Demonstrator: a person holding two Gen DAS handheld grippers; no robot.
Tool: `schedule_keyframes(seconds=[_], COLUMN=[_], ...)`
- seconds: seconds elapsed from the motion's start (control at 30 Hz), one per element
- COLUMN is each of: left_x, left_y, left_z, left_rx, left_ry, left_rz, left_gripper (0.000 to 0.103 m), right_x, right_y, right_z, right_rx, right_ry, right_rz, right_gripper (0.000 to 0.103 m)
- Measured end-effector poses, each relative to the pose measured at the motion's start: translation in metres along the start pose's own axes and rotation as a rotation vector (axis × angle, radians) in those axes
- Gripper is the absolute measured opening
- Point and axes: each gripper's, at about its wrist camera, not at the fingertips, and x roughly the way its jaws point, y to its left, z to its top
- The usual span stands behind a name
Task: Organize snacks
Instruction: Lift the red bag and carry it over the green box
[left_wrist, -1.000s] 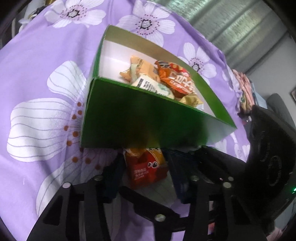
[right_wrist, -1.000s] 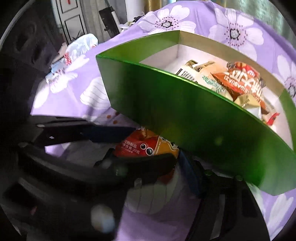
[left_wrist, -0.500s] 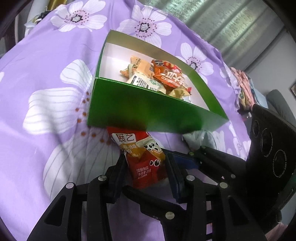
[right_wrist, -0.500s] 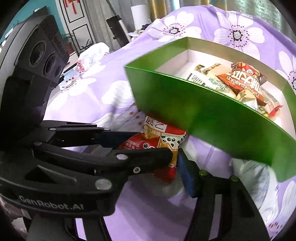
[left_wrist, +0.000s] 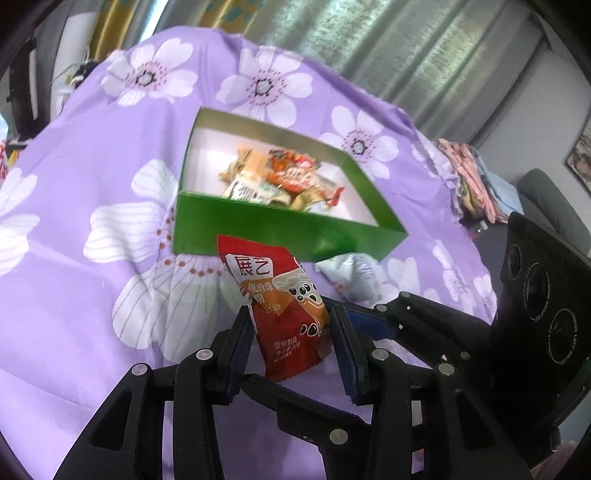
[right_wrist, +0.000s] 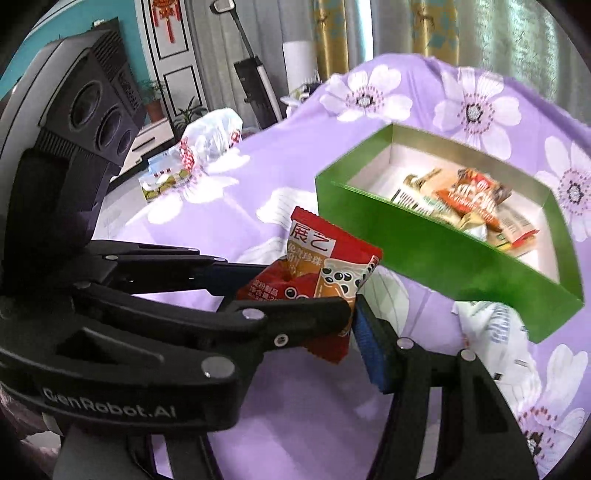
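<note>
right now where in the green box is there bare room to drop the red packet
Inside the green box, the white floor at its left end is bare. The snack pile crowds the middle. The red packet sits in the left hand-held gripper.

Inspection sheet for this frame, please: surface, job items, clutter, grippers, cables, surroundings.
Surface: purple cloth with white flowers, covering the whole surface.
Job's things: open green cardboard box with white inside, holding a heap of assorted snack packets; red snack packet with bubble-tea print, lifted in front of the box; pale blue-white packet lying on the cloth by the box corner.
Clutter: clear plastic bag with red print and a green-printed pack at the far edge.
Grippers: left gripper shut on the red packet; right gripper right beside it, grip unclear.
Cables: nothing seen.
Surroundings: curtains, panelled door, potted plants.
</note>
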Motion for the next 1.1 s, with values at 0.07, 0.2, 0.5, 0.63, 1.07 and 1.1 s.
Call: schedule_keyframes(seconds=[0.07,0.2,0.5,0.63,1.07,1.1], left_x=[-0.006,-0.016,-0.031,-0.031,-0.014,-0.012], left_y=[-0.007,-0.026,-0.058,-0.068,-0.089,-0.090], left_z=[0.001,0.008,0.019,0.026,0.060,0.064], left_rx=[0.019,0.057,0.134,0.158,0.213,0.217], left_ry=[-0.013,-0.039,-0.079,-0.083,-0.086,-0.086], left_rz=[0.001,-0.006,-0.013,-0.021,-0.054,-0.055], left_gripper=[0.042,0.042,0.042,0.042,0.042,0.042], right_x=[-0.010,-0.032,-0.061,-0.069,-0.082,-0.082], right_y=[0.001,0.001,-0.002,-0.005,-0.033,-0.036], right_z=[0.002,0.005,0.010,0.013,0.026,0.028], right_rx=[-0.003,-0.003,-0.006,-0.006,0.031,0.032], right_ry=[-0.021,-0.068,-0.152,-0.173,-0.228,-0.233], right_rz=[-0.006,-0.021,-0.057,-0.073,-0.107,-0.111], right_gripper=[0.062,0.062,0.062,0.062,0.062,0.062])
